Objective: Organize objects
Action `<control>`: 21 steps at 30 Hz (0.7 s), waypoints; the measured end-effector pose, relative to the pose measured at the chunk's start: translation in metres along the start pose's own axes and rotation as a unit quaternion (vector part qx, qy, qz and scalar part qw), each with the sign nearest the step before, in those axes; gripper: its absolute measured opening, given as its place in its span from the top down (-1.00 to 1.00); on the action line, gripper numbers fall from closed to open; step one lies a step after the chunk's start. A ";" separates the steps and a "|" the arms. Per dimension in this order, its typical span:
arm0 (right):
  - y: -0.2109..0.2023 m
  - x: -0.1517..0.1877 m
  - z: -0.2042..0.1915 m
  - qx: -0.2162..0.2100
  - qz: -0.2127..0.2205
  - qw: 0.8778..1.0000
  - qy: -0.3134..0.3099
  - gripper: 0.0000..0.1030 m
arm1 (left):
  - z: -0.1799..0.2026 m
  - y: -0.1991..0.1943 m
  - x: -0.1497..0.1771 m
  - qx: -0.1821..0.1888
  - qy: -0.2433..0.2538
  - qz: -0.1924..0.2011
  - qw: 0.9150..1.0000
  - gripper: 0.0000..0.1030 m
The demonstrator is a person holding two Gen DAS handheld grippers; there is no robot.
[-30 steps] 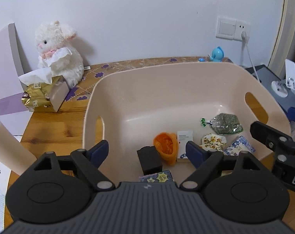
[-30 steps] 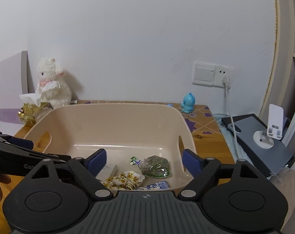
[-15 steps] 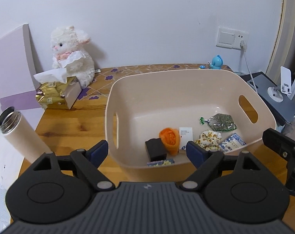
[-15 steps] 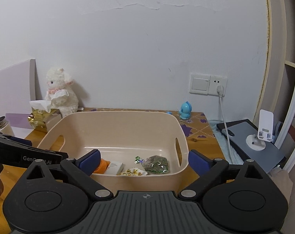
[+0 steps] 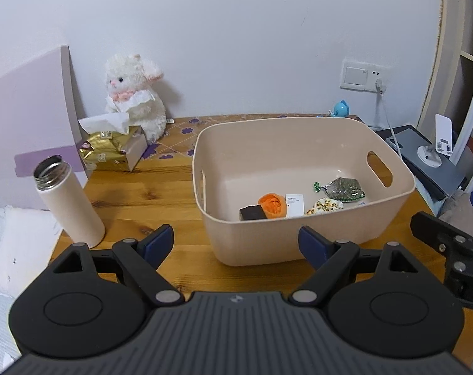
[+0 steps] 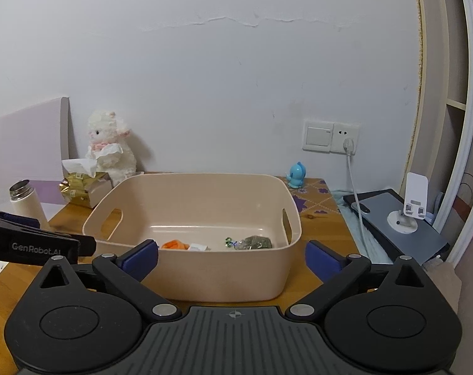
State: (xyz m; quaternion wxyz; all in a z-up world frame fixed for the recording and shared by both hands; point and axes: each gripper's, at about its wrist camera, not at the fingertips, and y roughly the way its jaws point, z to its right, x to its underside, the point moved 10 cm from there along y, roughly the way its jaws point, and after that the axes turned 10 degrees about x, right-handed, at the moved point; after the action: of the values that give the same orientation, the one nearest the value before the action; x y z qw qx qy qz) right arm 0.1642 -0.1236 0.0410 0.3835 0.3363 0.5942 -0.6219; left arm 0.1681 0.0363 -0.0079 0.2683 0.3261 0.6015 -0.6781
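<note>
A beige plastic bin (image 5: 298, 240) (image 6: 224, 275) stands on the wooden table (image 5: 136, 206). Inside it lie a black block (image 5: 252, 213), an orange item (image 5: 271, 204) (image 6: 174, 245), a white card (image 5: 294, 205), a flowered packet (image 5: 325, 205) and a green packet (image 5: 345, 189) (image 6: 256, 242). My left gripper (image 5: 235, 243) hovers open before the bin's near wall, holding nothing. Back from the bin's near side, my right gripper (image 6: 231, 257) is open and empty too. Part of the right gripper shows at the left wrist view's right edge.
A white open bottle (image 5: 69, 201) (image 6: 25, 203) stands left of the bin. Behind it are a gold tissue box (image 5: 113, 151) (image 6: 80, 189), a white plush toy (image 5: 133, 98) (image 6: 110, 148) and a small blue figure (image 5: 341, 109) (image 6: 295, 176). A phone stand (image 6: 408, 207) sits on a grey device at right.
Both grippers have pulled back and up from the bin, so it looks smaller and farther. The bottle has come fully into view. Both stay open and empty.
</note>
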 end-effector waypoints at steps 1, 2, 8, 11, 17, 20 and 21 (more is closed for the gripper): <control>-0.003 0.002 0.000 0.000 0.000 1.000 -0.001 -0.98 | 0.001 -0.004 0.002 0.003 0.001 0.001 1.000 -0.71; -0.006 0.003 0.000 -0.001 0.000 1.000 -0.002 -0.98 | 0.002 -0.008 0.004 0.007 -0.001 0.002 1.000 -0.70; -0.024 0.013 0.001 -0.004 0.001 1.000 -0.002 -0.99 | 0.002 -0.030 0.014 0.005 -0.002 0.013 1.000 -0.70; -0.033 0.018 0.002 -0.006 0.003 1.000 -0.001 -0.99 | 0.001 -0.040 0.019 0.002 0.000 0.019 1.000 -0.71; -0.049 0.027 0.006 -0.009 0.002 1.000 -0.001 -1.00 | 0.000 -0.055 0.035 0.002 -0.002 0.018 1.000 -0.74; -0.057 0.032 0.006 -0.009 0.002 1.000 -0.004 -1.00 | 0.002 -0.060 0.042 0.005 0.000 0.016 1.000 -0.74; -0.059 0.033 0.006 -0.010 0.002 1.000 -0.005 -1.00 | 0.003 -0.063 0.045 0.006 0.001 0.016 1.000 -0.74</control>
State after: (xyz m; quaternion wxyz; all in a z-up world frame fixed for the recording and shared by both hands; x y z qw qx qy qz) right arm 0.0971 -0.1323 0.0412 0.3910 0.3305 0.5978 -0.6168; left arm 0.0911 0.0432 -0.0014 0.2768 0.3382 0.5922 -0.6770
